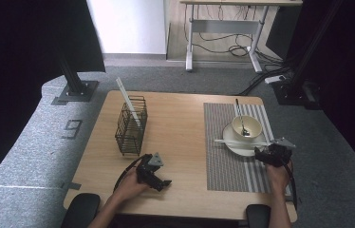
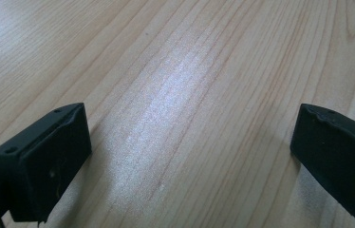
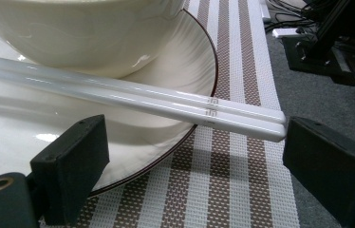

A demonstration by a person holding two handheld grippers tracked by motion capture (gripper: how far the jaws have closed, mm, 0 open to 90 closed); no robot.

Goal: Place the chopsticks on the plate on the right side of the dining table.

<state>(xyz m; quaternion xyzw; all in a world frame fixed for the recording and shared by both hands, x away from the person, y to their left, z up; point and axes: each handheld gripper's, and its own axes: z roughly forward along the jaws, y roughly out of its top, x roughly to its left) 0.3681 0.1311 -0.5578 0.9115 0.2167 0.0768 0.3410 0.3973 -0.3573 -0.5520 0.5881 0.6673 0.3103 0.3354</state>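
Note:
A pair of white chopsticks [image 1: 242,141] [image 3: 166,102] lies across a white plate [image 1: 238,151] [image 3: 199,61], in front of a cream bowl [image 1: 254,128] [image 3: 85,28] that stands on it. A metal spoon [image 1: 240,118] leans in the bowl. My right gripper [image 1: 262,153] [image 3: 194,142] is open at the plate's right edge, with the chopsticks' ends between its jaws, untouched. Near the table's front edge, my left gripper [image 1: 165,182] [image 2: 190,142] rests open over bare wood [image 2: 190,61] with nothing between its jaws.
A brown-striped placemat [image 1: 223,166] [image 3: 223,190] lies under the plate. A black wire basket [image 1: 130,126] at the table's left holds a slanting white stick [image 1: 127,100]. Beyond the far edge are grey carpet, a desk frame and cables.

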